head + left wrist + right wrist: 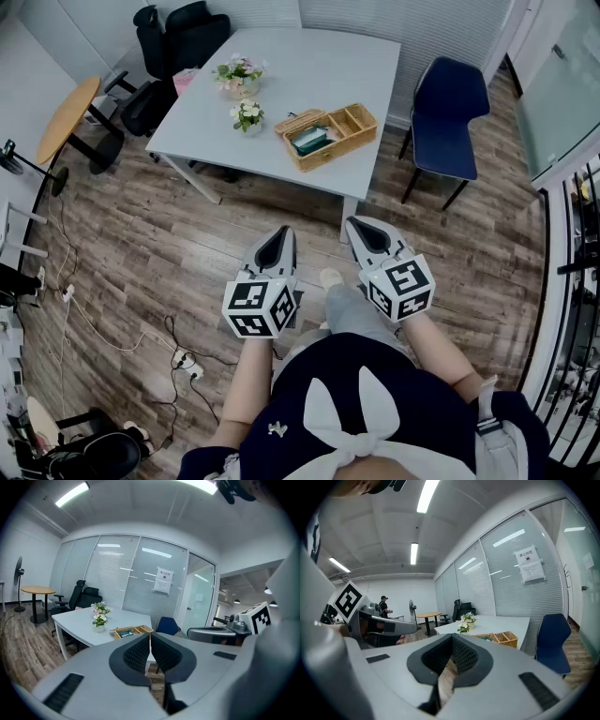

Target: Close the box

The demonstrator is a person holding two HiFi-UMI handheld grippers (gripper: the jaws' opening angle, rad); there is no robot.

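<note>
A wicker box [328, 134] stands open on the white table [309, 66], its lid [297, 121] tipped back on the left side and a teal item inside. The box also shows far ahead in the left gripper view [133, 631] and the right gripper view [500, 638]. My left gripper [281, 232] and right gripper [355, 224] hang side by side over the wooden floor, well short of the table and pointing toward it. Both are shut with nothing between the jaws, as their own views show for the left gripper [150, 635] and the right gripper [452, 636].
Two small flower pots [239, 77] [248, 115] sit on the table left of the box. A blue chair [452, 112] stands at the table's right, black office chairs [173, 47] at its far left, a round wooden table [67, 117] further left. Cables [178, 356] lie on the floor.
</note>
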